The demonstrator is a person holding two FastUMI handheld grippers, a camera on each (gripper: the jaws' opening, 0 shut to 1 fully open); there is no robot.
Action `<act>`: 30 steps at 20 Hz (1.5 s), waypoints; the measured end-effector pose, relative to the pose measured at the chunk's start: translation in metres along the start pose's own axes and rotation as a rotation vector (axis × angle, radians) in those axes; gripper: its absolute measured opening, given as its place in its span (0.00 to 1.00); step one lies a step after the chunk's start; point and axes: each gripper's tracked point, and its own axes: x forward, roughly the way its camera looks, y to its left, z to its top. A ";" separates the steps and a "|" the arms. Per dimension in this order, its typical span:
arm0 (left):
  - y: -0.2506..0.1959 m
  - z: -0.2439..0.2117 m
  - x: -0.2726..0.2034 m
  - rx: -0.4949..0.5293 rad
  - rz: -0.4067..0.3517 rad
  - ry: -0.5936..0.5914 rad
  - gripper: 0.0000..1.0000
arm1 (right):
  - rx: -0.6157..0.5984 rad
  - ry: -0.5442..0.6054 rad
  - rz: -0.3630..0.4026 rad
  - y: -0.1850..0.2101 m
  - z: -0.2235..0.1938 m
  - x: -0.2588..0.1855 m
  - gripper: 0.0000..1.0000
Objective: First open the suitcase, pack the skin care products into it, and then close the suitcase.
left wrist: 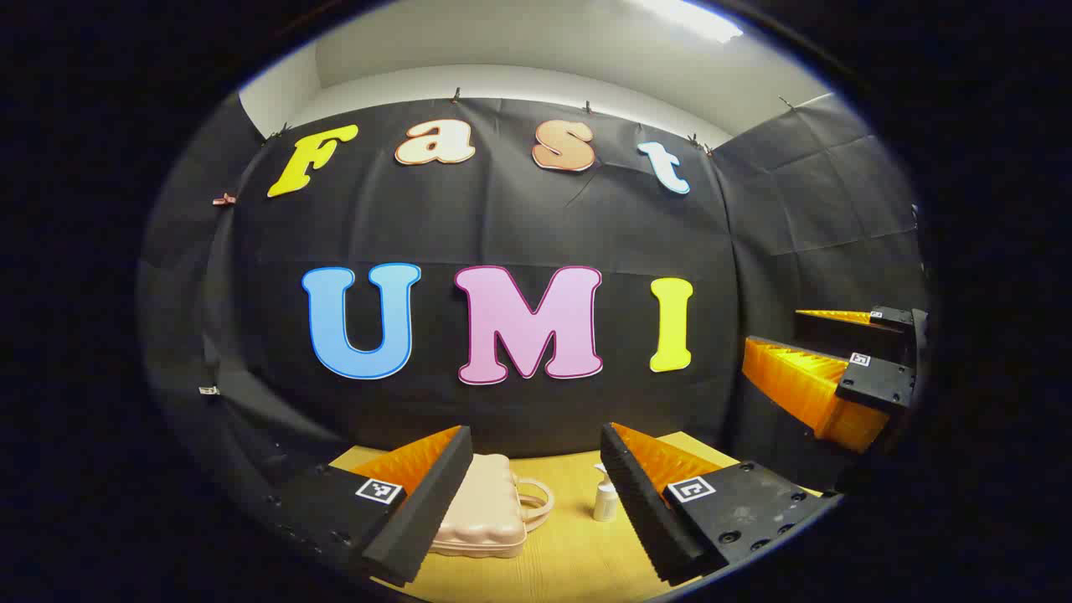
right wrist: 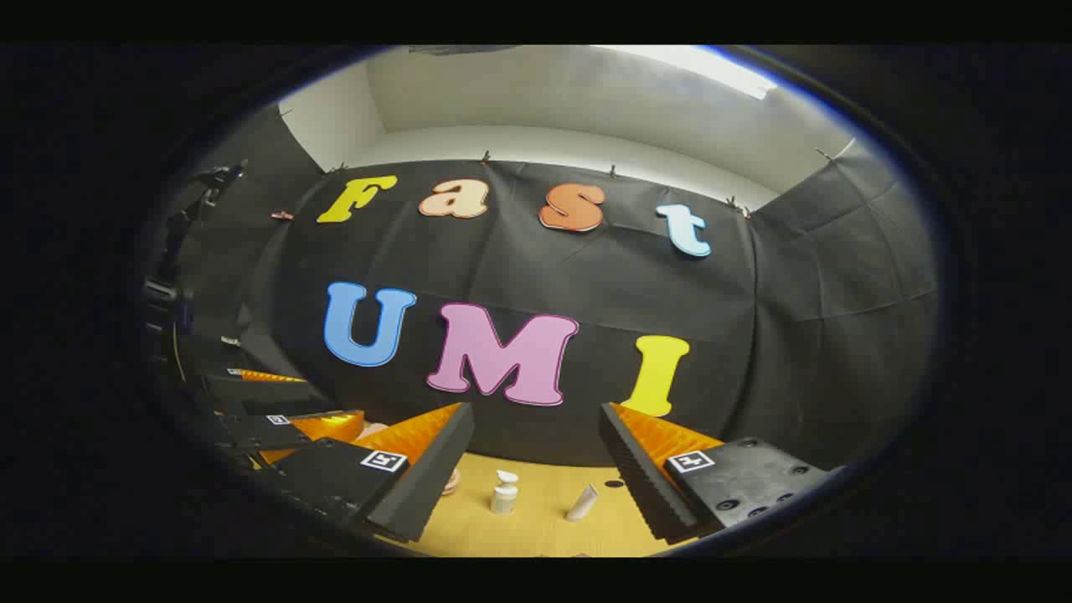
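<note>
A small pale pink suitcase with a looped handle lies closed on the wooden table, partly behind a finger of my left gripper. A white pump bottle stands to its right. My left gripper is open and held above the table, short of the case. In the right gripper view the pump bottle stands upright and a white tube leans beside it. My right gripper is open above them with nothing between its fingers. The right gripper also appears at the right edge of the left gripper view.
Black booth cloth closes off the back and both sides of the table. A small dark round spot lies on the tabletop behind the tube. My left gripper shows at the left in the right gripper view, and a sliver of the pink suitcase shows behind it.
</note>
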 end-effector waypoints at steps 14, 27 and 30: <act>0.011 0.002 -0.004 -0.044 0.029 -0.012 0.99 | -0.010 -0.011 -0.017 -0.001 0.002 -0.002 0.96; 0.003 -0.023 0.005 -0.008 -0.005 0.053 0.99 | -0.021 0.024 -0.024 -0.013 -0.014 -0.002 0.96; -0.003 -0.041 0.022 0.032 -0.040 0.094 0.99 | -0.020 0.039 -0.044 -0.026 -0.022 0.000 0.97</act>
